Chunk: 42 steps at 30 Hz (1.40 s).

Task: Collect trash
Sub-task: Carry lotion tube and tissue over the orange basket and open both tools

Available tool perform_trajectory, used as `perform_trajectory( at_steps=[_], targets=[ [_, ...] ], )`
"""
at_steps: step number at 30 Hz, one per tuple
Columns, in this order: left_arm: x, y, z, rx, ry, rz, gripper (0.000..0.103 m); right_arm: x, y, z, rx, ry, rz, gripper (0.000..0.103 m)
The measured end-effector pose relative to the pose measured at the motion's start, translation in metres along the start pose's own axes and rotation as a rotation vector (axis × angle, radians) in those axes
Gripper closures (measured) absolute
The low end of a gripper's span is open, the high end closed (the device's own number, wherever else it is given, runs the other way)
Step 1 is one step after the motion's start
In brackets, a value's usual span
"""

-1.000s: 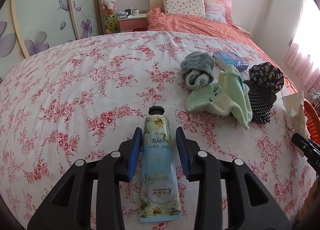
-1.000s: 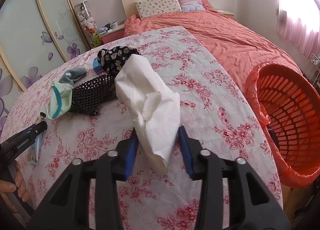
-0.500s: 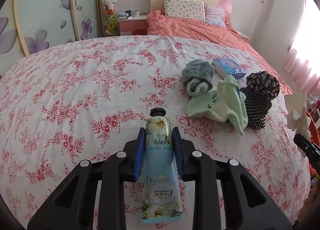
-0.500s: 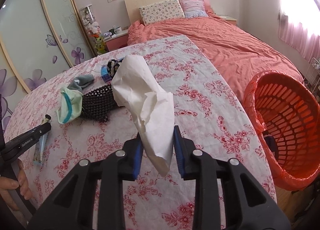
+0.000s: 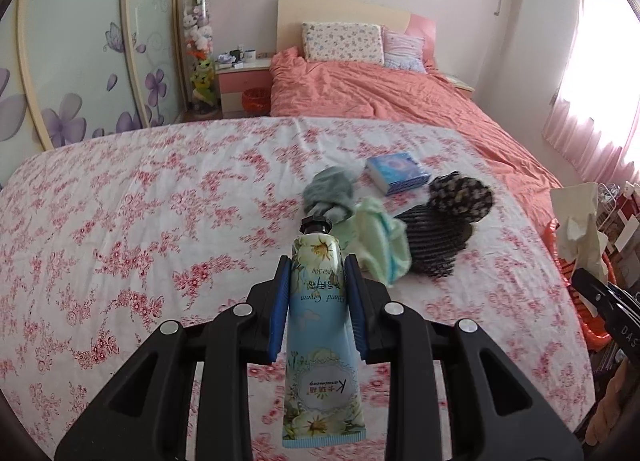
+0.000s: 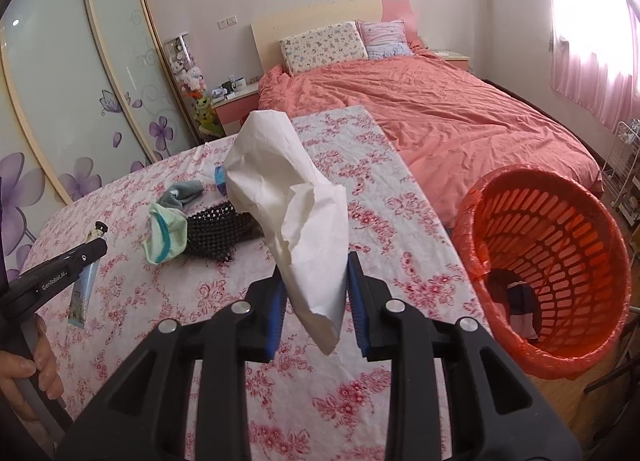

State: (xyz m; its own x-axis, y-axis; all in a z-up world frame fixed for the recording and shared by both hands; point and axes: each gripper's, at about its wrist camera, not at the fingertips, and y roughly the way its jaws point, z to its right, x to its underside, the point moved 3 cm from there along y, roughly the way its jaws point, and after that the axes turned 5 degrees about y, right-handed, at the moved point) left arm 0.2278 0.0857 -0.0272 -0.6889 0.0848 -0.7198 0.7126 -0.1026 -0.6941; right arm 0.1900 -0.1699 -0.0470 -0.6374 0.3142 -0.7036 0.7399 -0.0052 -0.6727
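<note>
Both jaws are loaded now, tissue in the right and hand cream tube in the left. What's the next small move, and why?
Probably carry the right gripper sideways toward the orange basket, then release. Its jaws are shut on the crumpled tissue, which hangs clear of the floral cloth, and the basket stands open just off the cloth's right edge. The left gripper, shut on the hand cream tube, can follow.

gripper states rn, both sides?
Left gripper: shut on the hand cream tube.
Right gripper: shut on the crumpled white tissue.
</note>
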Motion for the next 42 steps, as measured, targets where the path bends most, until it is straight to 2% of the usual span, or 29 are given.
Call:
perform_trajectory(
  at_steps=[15,24,33,39,42],
  targets=[
    [-0.021,-0.041,0.100,0.170,0.117,0.092,0.075,-0.013,-0.061,0.066,0.061,0.095,0.089,0.074],
    [-0.025,-0.047,0.181,0.318,0.186,0.114,0.075,-0.018,-0.078,0.126,0.127,0.178,0.117,0.074],
    [-0.024,-0.024,0.266,0.468,0.244,0.085,0.075,-0.020,-0.074,0.193,0.178,0.267,0.116,0.074],
    [-0.023,-0.002,0.306,0.519,0.270,0.046,0.075,-0.024,-0.057,0.229,0.167,0.333,0.103,0.074],
    [-0.022,0.008,0.325,0.527,0.282,0.029,0.075,-0.028,-0.047,0.242,0.171,0.342,0.102,0.070]
  ],
)
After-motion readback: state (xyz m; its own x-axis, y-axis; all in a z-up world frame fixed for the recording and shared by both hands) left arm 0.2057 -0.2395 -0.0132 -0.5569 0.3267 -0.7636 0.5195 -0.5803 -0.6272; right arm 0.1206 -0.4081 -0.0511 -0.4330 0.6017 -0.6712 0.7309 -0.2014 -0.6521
